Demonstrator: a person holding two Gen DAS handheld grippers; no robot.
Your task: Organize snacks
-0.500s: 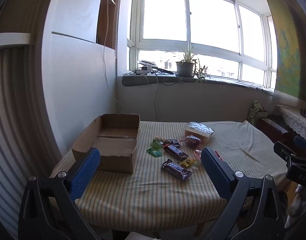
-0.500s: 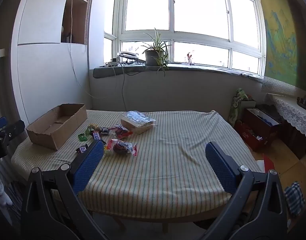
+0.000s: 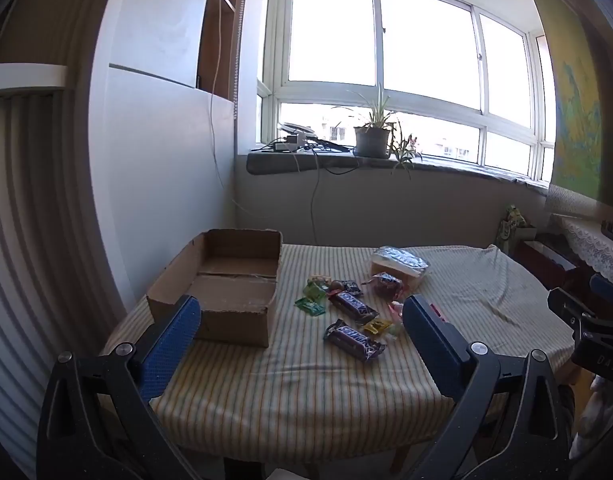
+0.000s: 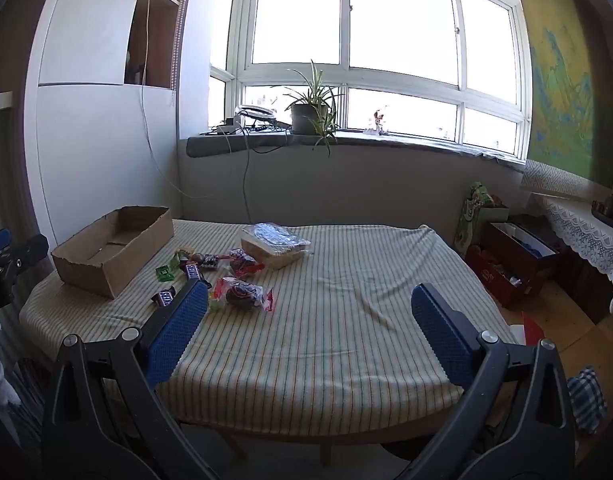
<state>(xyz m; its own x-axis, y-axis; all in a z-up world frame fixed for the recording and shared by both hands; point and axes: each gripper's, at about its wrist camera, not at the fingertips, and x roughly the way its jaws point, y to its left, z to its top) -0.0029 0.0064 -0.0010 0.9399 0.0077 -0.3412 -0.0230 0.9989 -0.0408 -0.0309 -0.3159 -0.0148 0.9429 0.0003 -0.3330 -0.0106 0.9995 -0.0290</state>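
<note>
**On the striped tablecloth: snacks loose, both grippers advanced and empty**

Beside the open brown cardboard box (image 3: 226, 284), still empty, on the green-and-cream striped tablecloth (image 3: 298, 396): a scatter of wrapped snacks, among them two dark brown Snickers bars (image 3: 354, 339), small green sachets (image 3: 311, 305), a clear red-trimmed bag of sweets (image 4: 242, 295) and a clear plastic tray of wafers (image 3: 400, 266). Left gripper (image 3: 300, 334), blue pads wide apart, holding nothing, framing box corner and nearest bar. Right gripper (image 4: 308, 324), likewise spread and empty, over bare cloth right of the pile. Compared with half a second earlier: table slightly larger in both views, hence a small approach. No snack moved; sorting not yet begun, probably starting with the near bar.
</note>
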